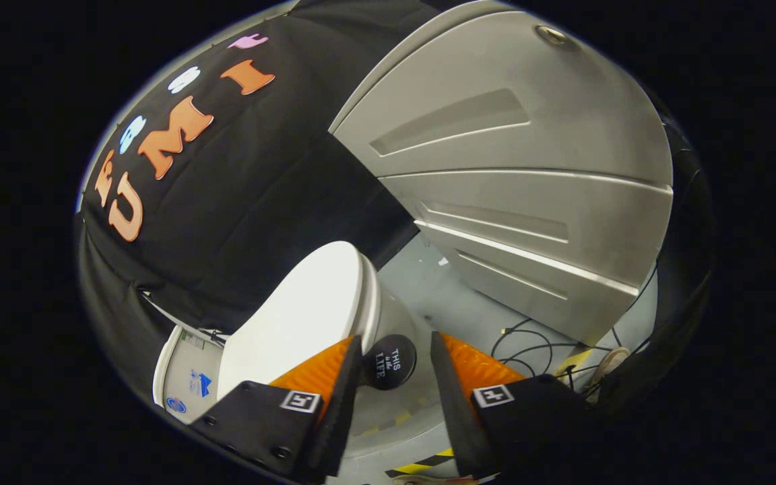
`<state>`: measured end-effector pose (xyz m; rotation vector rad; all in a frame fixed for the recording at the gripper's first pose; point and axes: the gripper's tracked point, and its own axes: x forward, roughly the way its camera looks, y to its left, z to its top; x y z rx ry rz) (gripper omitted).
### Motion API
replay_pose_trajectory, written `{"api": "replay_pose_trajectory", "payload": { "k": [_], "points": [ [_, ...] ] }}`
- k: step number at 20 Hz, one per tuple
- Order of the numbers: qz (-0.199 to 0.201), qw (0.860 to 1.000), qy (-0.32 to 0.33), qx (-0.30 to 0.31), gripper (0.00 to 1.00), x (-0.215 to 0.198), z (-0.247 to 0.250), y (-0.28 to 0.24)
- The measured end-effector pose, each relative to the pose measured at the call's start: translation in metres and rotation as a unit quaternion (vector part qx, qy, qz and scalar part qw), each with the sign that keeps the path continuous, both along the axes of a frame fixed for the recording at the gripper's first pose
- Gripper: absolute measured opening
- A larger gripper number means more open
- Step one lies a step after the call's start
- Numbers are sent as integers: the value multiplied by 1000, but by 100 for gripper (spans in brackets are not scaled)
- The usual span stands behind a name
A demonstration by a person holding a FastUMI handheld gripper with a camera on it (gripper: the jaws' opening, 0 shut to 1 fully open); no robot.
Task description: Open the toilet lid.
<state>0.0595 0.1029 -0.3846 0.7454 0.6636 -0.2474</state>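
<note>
The white toilet lid (300,316) lies flat on the seat, and the whole scene looks tilted. The tank (182,377) stands behind it against the black cloth. A round black knob (389,362) sticks out at the lid's front edge. My gripper (395,340) is open, its orange-and-black fingers (324,377) on either side of that knob. The left finger overlaps the lid's front rim and sits close against the knob. The right finger stands clear of it with a gap.
A grey panelled wall (516,168) rises to the right of the toilet. Loose black cables (529,343) lie on the grey floor (455,303) beside it. Yellow-and-black tape (422,466) marks the floor under the fingers.
</note>
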Motion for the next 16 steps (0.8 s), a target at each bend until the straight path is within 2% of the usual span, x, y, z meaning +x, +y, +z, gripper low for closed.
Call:
{"api": "replay_pose_trajectory", "payload": {
  "k": [2, 5, 8, 9, 11, 13, 14, 15, 16],
  "points": [
    [-1, 1000, -1, -4, 53, 3, -2, -1],
    [0, 1000, -5, -8, 50, 4, 0, -2],
    [4, 1000, -9, -3, 45, 2, 3, 0],
    [2, 1000, -5, 2, 39, 3, 2, 1],
    [8, 1000, -12, 7, 38, 3, 8, 4],
    [-1, 1000, -31, 2, 26, 5, 14, -2],
    [-14, 999, -43, 1, 24, 11, 19, -2],
    [-12, 999, -44, -4, 13, 20, 12, -6],
    [-13, 999, -46, -8, 12, 10, 23, -6]
  ]
}}
